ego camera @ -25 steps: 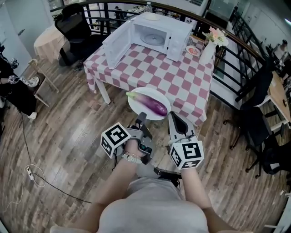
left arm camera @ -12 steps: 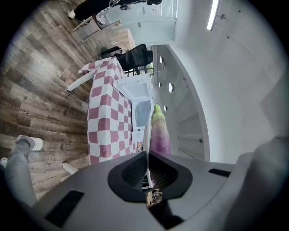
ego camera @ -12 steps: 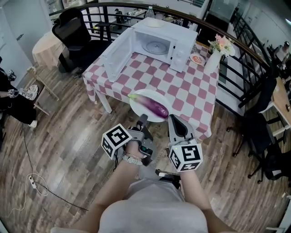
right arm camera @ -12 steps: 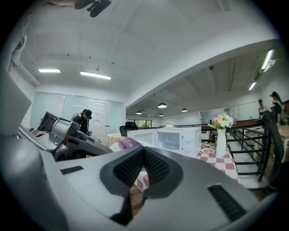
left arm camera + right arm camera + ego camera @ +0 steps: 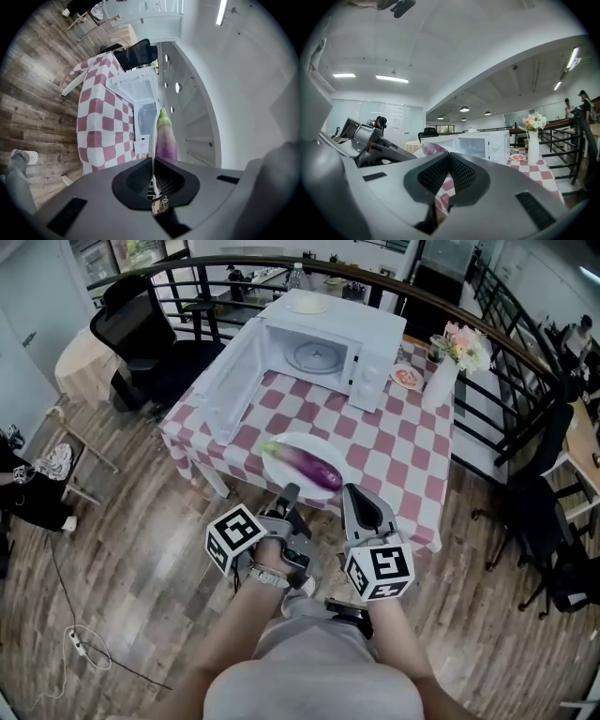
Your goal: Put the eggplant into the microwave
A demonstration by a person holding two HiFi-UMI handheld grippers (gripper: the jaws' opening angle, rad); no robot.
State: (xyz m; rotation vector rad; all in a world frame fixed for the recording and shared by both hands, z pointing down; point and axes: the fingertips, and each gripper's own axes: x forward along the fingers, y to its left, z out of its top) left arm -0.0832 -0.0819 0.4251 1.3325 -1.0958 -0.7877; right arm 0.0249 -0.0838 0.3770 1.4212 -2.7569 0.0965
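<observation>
One eggplant point(image 5: 315, 468) — on plate point(image 5: 292, 480), in left gripper point(image 5: 291, 492)

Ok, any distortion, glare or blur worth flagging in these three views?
Head view: strong fisheye, the railing bows, sheen on the wood floor. Left gripper view: turned sideways, black round border, eggplant sharp. Right gripper view: bright ceiling strips, right tool fills the lower half, microwave clear.

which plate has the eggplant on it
The large white plate in the left gripper; the small plate beside the vase and the dish atop the microwave carry none.
</observation>
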